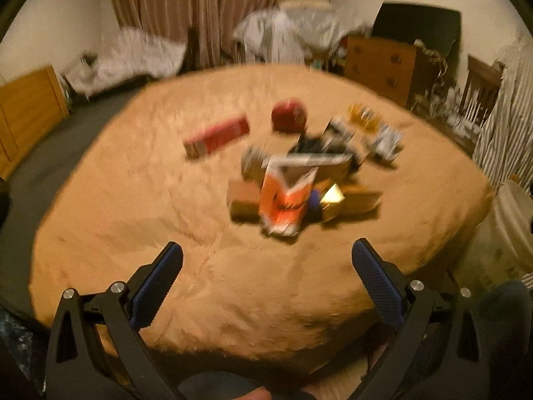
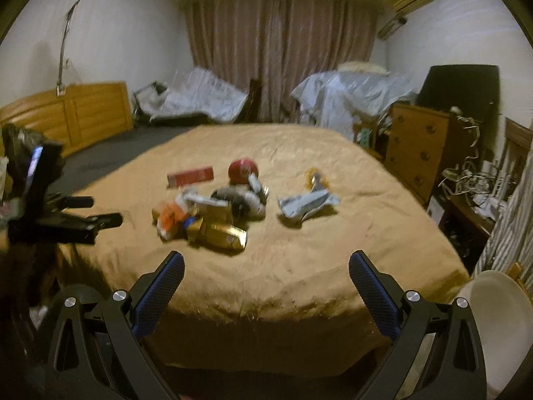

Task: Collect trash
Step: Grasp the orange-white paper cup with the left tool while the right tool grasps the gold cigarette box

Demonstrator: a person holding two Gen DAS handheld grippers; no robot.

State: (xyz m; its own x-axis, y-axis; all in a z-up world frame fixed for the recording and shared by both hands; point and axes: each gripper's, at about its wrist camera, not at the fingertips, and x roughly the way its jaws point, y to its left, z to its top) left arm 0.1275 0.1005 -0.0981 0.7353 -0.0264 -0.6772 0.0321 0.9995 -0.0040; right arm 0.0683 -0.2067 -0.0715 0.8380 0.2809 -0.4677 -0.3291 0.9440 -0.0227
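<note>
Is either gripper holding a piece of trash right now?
No; the left gripper and right gripper are both open and empty.

Trash pile (image 2: 203,213) lies mid-bed (image 2: 333,266), drawers (image 2: 416,146) to the right.

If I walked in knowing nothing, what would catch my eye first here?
Probably the heap of crumpled wrappers and gold and orange cartons in the middle of the tan bedspread, with a long red box and a round red object just behind. Then the two open blue-padded grippers, left and right, empty.
</note>
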